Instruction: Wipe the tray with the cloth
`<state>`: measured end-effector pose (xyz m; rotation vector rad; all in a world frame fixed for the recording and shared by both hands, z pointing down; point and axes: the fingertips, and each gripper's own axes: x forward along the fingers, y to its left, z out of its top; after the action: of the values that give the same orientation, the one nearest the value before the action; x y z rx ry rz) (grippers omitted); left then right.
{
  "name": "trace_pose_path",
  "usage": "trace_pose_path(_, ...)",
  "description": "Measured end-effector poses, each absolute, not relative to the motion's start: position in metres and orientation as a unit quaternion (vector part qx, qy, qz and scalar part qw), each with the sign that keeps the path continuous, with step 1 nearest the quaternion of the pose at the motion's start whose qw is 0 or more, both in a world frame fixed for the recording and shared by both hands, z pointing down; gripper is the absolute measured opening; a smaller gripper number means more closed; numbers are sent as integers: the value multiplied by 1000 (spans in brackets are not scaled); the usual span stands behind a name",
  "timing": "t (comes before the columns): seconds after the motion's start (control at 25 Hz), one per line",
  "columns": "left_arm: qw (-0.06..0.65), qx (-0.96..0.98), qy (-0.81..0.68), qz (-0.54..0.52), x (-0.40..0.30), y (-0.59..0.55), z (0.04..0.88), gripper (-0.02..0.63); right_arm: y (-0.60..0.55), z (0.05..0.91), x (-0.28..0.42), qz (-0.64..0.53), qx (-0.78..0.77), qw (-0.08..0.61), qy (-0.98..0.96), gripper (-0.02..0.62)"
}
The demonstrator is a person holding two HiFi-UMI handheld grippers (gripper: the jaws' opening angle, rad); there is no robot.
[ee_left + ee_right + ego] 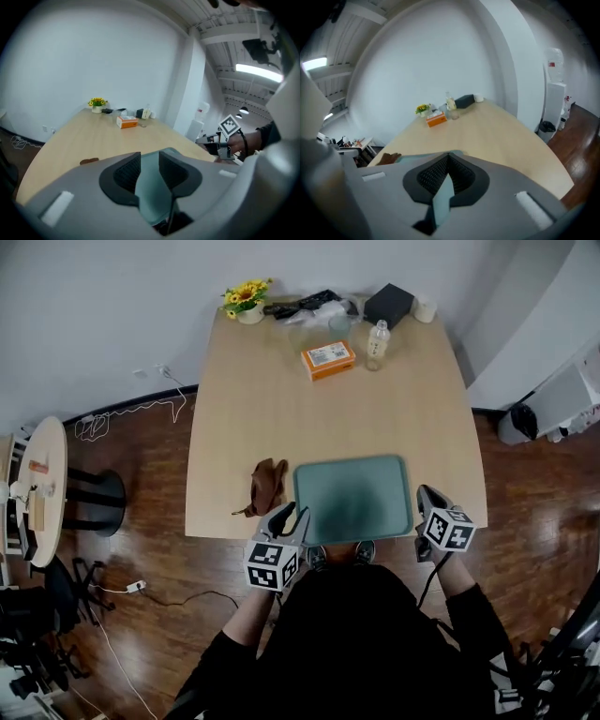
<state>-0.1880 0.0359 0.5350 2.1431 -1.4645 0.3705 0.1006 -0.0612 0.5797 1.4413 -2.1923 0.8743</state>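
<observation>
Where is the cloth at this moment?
In the head view, the brown cloth lies crumpled on the table, just left of the green tray near the table's front edge, right ahead of the left gripper.

Tabletop (281,418) bare between tray (354,498) and orange box (328,359).

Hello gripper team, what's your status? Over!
Left gripper open, empty. Right gripper shut, empty. Cloth lying left of tray, not picked up. Nothing blocking, over.
</observation>
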Motion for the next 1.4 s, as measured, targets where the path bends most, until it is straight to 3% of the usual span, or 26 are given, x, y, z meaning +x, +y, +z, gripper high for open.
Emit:
trace_pose_path(0.16,320,747,-556,177,-196,25,597,103,-72,662,111,319,496,280,-758,21)
trace_pose_path(0.28,346,714,-577,195,-211,21,623,111,-68,694,109,323,478,323,-750,75)
trace_pose_path(0.4,331,661,-638,216,-260,10,633,243,-65,709,101,334,442,340,-760,94)
trace_pose_path(0.64,341,597,-660,302,-339,-11,683,365,-67,712,102,352,421,339,-764,26)
trace_pose_path(0.76,364,591,-628,351,-338,-16,708,368,-68,711,102,359,428,334,-759,25)
trace_pose_path(0.8,366,593,-621,359,-335,-18,710,360,-68,711,101,361,428,332,-759,25)
trace_pose_path(0.84,361,596,-619,361,-333,-21,709,308,-67,711,101,362,428,330,-759,25)
trace_pose_path(0.88,351,601,-619,363,-330,-25,706,138,-67,711,100,362,428,329,-760,26)
trace_pose_path(0.92,338,609,-616,368,-326,-28,701,50,-67,711,100,360,428,329,-761,26)
trace_pose_path(1.4,312,668,-525,425,-237,-43,689,38,-66,710,99,362,438,310,-762,26)
